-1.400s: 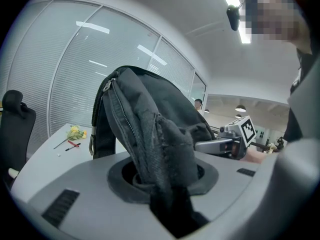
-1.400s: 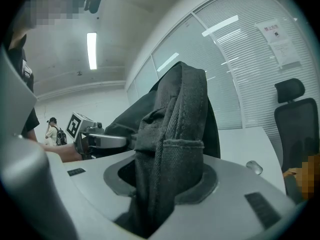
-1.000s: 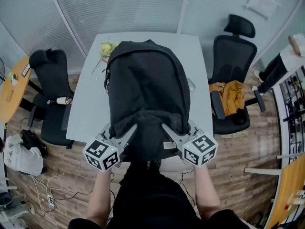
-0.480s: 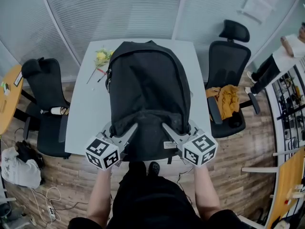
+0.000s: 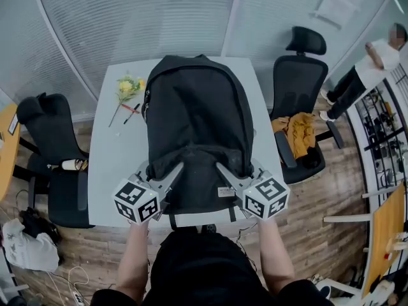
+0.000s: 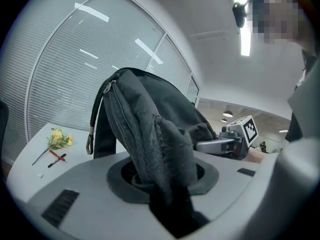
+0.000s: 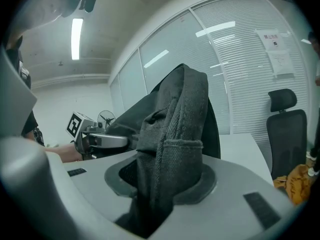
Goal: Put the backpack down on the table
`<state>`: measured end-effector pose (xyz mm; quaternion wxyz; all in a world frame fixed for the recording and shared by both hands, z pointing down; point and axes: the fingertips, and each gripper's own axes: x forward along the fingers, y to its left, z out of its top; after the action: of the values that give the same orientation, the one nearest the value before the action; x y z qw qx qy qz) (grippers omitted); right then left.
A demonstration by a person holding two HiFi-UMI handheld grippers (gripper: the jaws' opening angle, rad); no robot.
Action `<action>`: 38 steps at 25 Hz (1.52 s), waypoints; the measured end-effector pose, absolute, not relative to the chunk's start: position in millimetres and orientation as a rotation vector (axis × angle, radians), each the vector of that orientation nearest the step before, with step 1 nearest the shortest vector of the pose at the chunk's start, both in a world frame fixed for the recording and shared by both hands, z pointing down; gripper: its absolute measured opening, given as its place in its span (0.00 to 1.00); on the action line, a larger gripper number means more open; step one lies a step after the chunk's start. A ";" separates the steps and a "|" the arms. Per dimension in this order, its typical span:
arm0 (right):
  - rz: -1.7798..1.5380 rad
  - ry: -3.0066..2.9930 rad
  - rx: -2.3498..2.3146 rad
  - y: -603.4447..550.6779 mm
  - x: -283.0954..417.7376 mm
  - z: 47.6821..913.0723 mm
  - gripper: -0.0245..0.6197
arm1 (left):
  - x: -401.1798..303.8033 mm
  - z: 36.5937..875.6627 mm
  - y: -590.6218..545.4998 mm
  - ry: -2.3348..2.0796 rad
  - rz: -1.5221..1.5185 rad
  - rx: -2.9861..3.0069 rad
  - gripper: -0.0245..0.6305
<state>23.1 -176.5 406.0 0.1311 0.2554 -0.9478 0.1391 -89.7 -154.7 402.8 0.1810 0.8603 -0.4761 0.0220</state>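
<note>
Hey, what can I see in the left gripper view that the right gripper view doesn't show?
Only the left gripper view: yellow flowers and a red pen lying on the table, the backpack's zipper pull, and the right gripper.
Only the right gripper view: a black office chair with an orange cloth on it, a paper notice on the glass wall, and the left gripper.
Both: the black backpack bunched between that view's own jaws, the table, and the blinds behind.
</note>
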 end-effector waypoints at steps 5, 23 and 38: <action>0.433 -2.722 0.797 -191.5 12.7 415.5 0.26 | -101.2 412.9 -175.1 -1.286 0.073 2.441 0.25; 0.627 -2.595 0.834 -209.9 2.4 479.0 0.25 | -112.1 479.6 -201.3 -1.138 0.149 2.332 0.25; 0.749 -2.535 0.765 -229.0 -1.9 518.7 0.24 | -116.1 520.0 -217.3 -1.122 0.175 2.222 0.25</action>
<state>-1.9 -229.0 518.7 0.1935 0.2726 -0.9038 0.2671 -116.1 -217.3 520.0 0.3176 0.8444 -0.4263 0.0665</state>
